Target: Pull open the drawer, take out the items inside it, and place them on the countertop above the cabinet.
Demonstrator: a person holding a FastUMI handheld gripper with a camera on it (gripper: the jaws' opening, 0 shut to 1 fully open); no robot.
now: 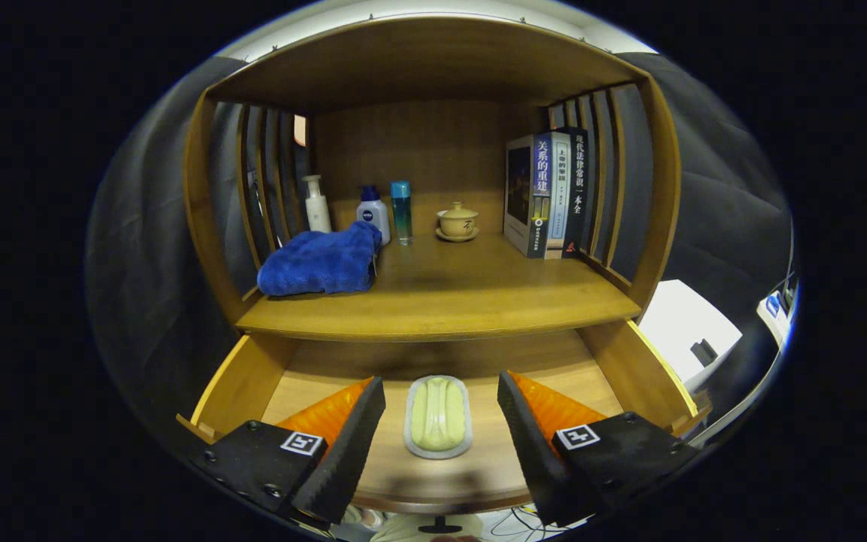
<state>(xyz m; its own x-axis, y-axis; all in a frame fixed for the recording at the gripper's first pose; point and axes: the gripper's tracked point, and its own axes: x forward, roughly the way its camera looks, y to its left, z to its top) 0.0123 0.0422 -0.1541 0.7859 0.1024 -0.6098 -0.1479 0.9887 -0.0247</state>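
The tool (pixel 441 429) hangs with its fingers spread wide over the open drawer (pixel 238 380), the soap dish (pixel 438 416) lying between them. Best lowered straight, closing across its narrow sides. Beyond, bare bench (pixel 471 290) beside the blue towel (pixel 320 263) suits placing it.

drawer (pixel 622 369): pulled open | soap dish (pixel 438 417): pale green bar in white tray, flat, mid-drawer floor | desk (pixel 448 290): above drawer

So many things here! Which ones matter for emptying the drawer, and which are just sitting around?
Part of the job:
- open drawer
- soap dish, between the open gripper fingers
- countertop

Just lying about:
- blue towel
- three bottles
- lidded teacup
- books
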